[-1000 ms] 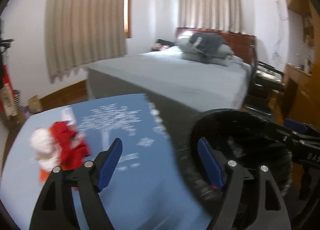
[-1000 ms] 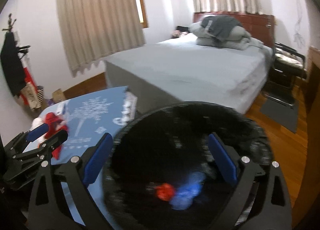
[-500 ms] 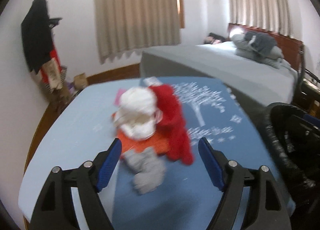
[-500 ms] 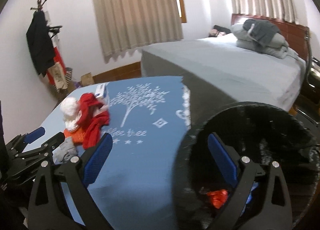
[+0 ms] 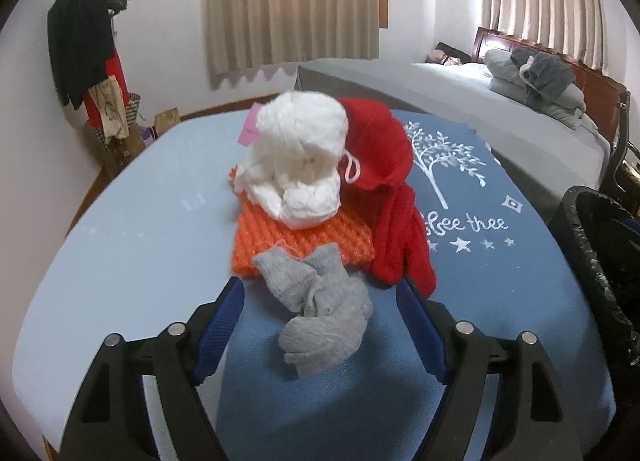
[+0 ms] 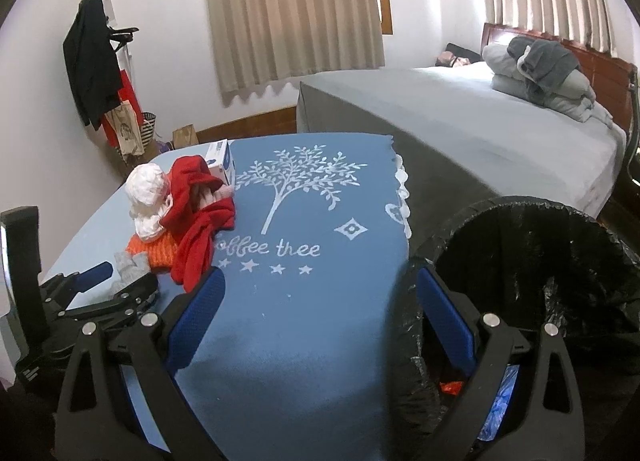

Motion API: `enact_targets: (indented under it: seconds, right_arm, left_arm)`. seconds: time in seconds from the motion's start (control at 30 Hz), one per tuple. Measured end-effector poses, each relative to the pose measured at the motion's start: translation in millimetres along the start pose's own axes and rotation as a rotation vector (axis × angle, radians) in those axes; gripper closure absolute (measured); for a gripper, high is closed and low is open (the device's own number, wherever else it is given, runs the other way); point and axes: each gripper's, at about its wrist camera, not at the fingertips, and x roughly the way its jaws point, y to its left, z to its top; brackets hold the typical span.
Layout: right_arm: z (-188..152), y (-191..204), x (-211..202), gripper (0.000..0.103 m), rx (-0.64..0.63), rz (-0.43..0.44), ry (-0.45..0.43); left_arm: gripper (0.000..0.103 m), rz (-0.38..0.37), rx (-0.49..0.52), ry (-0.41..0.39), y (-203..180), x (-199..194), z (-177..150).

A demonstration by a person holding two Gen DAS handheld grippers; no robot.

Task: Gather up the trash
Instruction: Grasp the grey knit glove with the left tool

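A pile lies on the blue tablecloth (image 5: 500, 293): a white crumpled wad (image 5: 300, 165), a red cloth (image 5: 384, 189), an orange knitted piece (image 5: 296, 241) and a grey knitted scrap (image 5: 320, 309). My left gripper (image 5: 320, 289) is open low over the table, and the grey scrap lies between its blue pads without being pressed. The right wrist view shows the same pile (image 6: 176, 217) at left with the left gripper (image 6: 116, 281) at it. My right gripper (image 6: 320, 281) is open over the cloth. Its right finger hangs inside the rim of the black-lined bin (image 6: 500, 205).
The bin holds red scrap (image 6: 450, 387) and blue scrap (image 6: 496, 401). A white box (image 6: 222, 159) stands behind the pile. A grey bed (image 6: 480, 125) fills the back right, and a coat rack (image 6: 92, 61) stands at the left wall.
Both views have swung left, away from the bin and towards the pile. The left gripper has come down to the pile, so the grey scrap now lies between its fingers.
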Motion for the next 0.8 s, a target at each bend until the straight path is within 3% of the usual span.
enact_targets:
  seconds: [0.1, 0.23, 0.57, 0.8]
  right_arm:
    - [0, 1, 3, 0.009, -0.005, 0.001, 0.006]
    - [-1, 4, 6, 0.009, -0.013, 0.003, 0.015]
    - [6, 16, 8, 0.009, -0.026, 0.016, 0.005]
    - [20, 36, 14, 0.009, -0.042, 0.055, -0.018]
  left_arm:
    - [0.034, -0.008, 0.001, 0.023, 0, 6, -1]
    - [0.058, -0.034, -0.001, 0.042, 1, 9, -4]
    - [0.062, -0.047, -0.011, -0.026, 10, -16, 1]
    - [0.062, 0.003, -0.032, -0.079, 30, -32, 16]
